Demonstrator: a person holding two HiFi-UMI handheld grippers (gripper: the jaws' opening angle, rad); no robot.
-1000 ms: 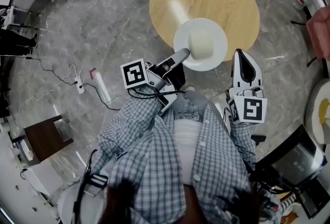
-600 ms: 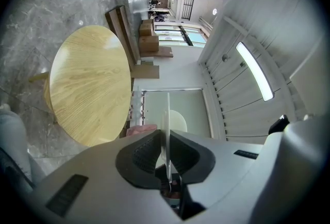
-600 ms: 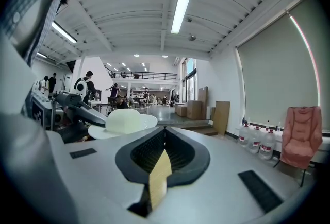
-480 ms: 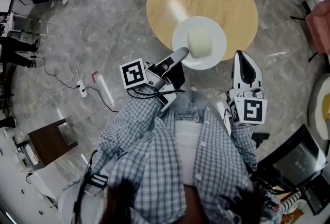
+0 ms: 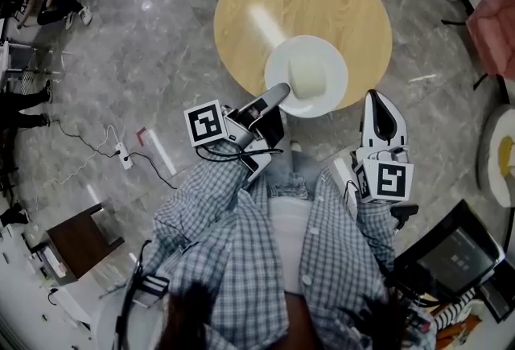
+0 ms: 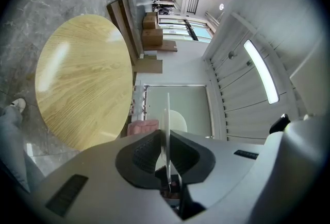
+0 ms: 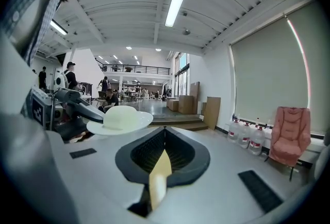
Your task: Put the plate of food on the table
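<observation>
The round wooden surface [image 5: 302,2] stands bare on the marble floor [image 5: 161,59], so the whole plate could go down anywhere on it. The plate [image 5: 339,71] hangs over the near edge of the surface, partly above the wood and partly past the rim toward the person. The left gripper view shows a gap between the plate and the wood, so it seems carried rather than set down. It is held level, likely so the food cannot slide.

The left gripper [image 5: 280,89] reaches in from the near-left side of the surface. Its jaws pinch the plate's rim, which shows edge-on as a thin white line between the pads. A grip at the rim leaves the jaws clear of the food and lets the far side of the plate come over the surface first. The right gripper [image 5: 376,99] sits off the near-right edge of the surface, apart from the plate. Its jaws are pressed together on nothing, so it looks spare for now.

The plate is white, round and shallow, with a plain upturned rim. The food [image 5: 308,75] is one pale cream block with a rounded top, sitting near the plate's middle.
</observation>
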